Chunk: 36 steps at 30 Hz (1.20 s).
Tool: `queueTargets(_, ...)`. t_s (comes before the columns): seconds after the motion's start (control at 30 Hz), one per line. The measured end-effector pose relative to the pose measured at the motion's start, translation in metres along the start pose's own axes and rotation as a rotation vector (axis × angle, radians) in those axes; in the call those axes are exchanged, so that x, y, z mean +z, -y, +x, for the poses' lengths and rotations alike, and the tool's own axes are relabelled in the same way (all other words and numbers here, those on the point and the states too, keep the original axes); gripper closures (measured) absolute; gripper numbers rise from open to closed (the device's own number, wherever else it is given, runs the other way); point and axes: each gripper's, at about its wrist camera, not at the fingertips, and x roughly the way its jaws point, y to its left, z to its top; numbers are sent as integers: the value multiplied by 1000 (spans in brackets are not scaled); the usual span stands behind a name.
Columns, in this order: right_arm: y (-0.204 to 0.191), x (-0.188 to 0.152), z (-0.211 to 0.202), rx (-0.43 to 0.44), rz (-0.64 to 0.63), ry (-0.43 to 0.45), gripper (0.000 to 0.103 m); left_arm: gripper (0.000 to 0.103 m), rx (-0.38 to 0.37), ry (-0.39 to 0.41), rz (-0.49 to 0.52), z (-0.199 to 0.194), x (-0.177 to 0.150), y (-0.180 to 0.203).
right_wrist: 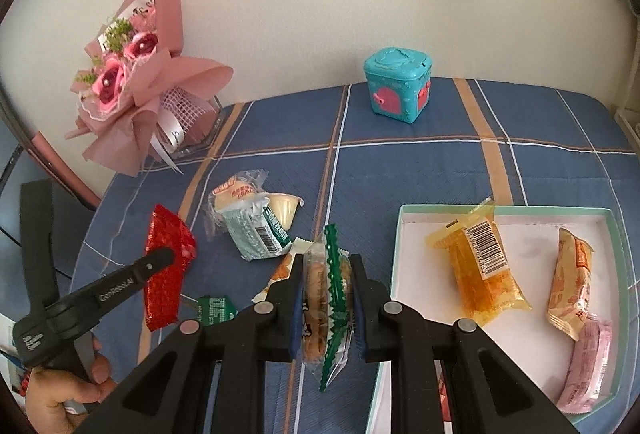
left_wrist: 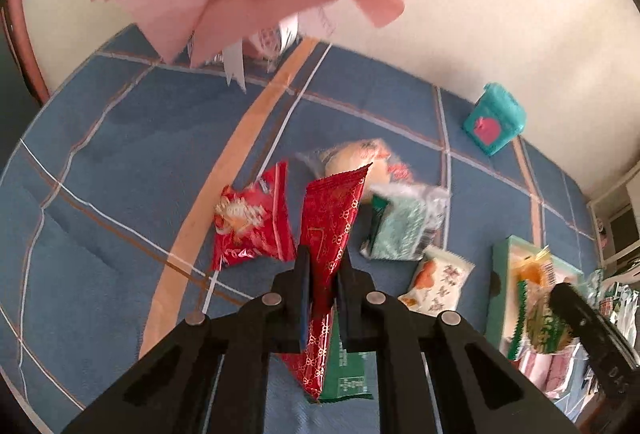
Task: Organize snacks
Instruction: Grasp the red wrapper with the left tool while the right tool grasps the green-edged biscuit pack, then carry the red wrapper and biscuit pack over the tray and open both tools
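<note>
1. The step in hand looks like the carry: both grippers hold a snack clear of the blue plaid cloth (right_wrist: 400, 161) covering the surface, and the white box (right_wrist: 520, 211) with mint-green walls near its right edge already has three packets in it.

2. At the far left corner leans a pink paper bouquet (right_wrist: 132, 89) — crisp wrapping, soft fabric roses — not part of the job.

3. The left gripper (left_wrist: 323, 274) has its fingers closed tight on a long red foil packet (left_wrist: 334, 230) with a gold pattern, pinched flat and standing on end. Foil this thin is likely to be slippery; a steady squeeze seems wise on the way over.

4. On the middle of the cloth lie loose snacks: a crinkly red wrapper (left_wrist: 252, 222), a clear-wrapped round cake (right_wrist: 234, 193), a pale green packet (right_wrist: 260, 234), a small cup (right_wrist: 285, 211) and a white sachet with orange print (left_wrist: 438, 282).

5. The right gripper (right_wrist: 326, 274) is clamped on a clear packet with green zigzag seams (right_wrist: 330, 298), a brown biscuit inside, just beside the box's left wall.

6. Next, I judge, each snack goes over the wall and is released onto bare white floor, clear of the orange jelly pack (right_wrist: 478, 270), the peach sachet (right_wrist: 570, 282) and the pink one (right_wrist: 586, 370).

7. A teal toy box (right_wrist: 398, 85) sits at the far edge.
</note>
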Motion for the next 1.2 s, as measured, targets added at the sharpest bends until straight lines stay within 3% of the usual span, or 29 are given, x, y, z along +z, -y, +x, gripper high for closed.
queueTargets(0.33, 27, 7, -12, -14, 62, -7, 82, 92, -37, 68, 32, -34, 1, 36)
queueTargets(0.53, 70, 6, -21, -69, 132, -9, 82, 92, -81, 70, 79, -40, -8, 77)
queueTargets(0.9, 164, 4, -51, -153, 291, -1, 82, 92, -157, 18, 209, -29, -37, 169)
queueTargets(1.2, 192, 2, -52, -156, 317, -2, 82, 92, -164, -47, 288, -1, -60, 220)
